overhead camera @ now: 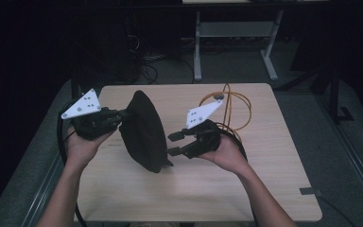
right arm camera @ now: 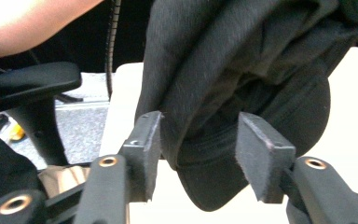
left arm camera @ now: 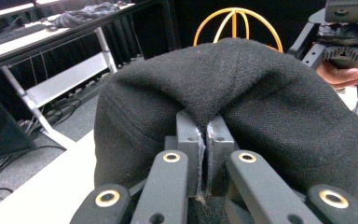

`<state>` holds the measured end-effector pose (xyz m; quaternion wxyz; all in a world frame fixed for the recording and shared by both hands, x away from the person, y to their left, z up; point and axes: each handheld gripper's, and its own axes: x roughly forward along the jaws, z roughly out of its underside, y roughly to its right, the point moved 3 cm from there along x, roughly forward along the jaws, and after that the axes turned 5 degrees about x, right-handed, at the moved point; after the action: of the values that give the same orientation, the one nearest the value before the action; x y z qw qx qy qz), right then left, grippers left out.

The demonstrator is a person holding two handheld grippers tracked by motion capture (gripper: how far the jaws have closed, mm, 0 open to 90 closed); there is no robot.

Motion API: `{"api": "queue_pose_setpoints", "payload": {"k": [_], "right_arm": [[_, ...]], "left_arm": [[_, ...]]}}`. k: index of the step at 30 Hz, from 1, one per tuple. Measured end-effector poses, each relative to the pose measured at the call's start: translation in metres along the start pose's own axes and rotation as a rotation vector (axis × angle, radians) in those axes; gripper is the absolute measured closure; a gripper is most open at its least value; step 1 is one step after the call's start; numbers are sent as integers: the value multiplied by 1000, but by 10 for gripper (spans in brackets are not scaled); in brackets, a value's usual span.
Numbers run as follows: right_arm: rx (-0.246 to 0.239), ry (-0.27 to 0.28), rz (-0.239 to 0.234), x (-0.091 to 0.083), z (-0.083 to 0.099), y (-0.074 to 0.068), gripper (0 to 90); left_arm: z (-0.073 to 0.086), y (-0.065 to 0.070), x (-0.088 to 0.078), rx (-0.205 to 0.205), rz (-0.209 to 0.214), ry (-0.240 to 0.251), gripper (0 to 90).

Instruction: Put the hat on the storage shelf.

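Observation:
A black cloth cap (overhead camera: pixel 144 132) hangs above the middle of the wooden table (overhead camera: pixel 264 179). My left gripper (overhead camera: pixel 122 115) is shut on its cloth, and the cap's crown (left arm camera: pixel 233 93) bulges over the pinched jaws. My right gripper (overhead camera: pixel 174 144) stands open just right of the cap. In the right gripper view the cap's lower edge and brim (right arm camera: pixel 205 154) hang between the two spread pads (right arm camera: pixel 265 158), which do not press on it.
A coil of orange cable (overhead camera: pixel 234 109) lies at the table's back right. A black cable (overhead camera: pixel 62 142) loops off the left edge. Behind the table stands a desk frame with white legs (overhead camera: pixel 197 52) and tangled wires on the floor.

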<state>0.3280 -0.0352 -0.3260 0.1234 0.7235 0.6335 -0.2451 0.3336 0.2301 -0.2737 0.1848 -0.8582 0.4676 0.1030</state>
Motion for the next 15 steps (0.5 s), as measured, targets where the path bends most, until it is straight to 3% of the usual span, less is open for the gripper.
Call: {"api": "queue_pose_setpoints", "payload": {"k": [6,9,15], "right_arm": [[16,18,25,-15,12,1,415],[8,2,65,-25,24,0,355],[11,-13,114,-39,46,-6,338]], "left_arm": [[-5,-4,2,-6,7,13,876],[-10,-7,2,-13,11,20,876],[-19,-12,5,-16,18,20,876]]}}
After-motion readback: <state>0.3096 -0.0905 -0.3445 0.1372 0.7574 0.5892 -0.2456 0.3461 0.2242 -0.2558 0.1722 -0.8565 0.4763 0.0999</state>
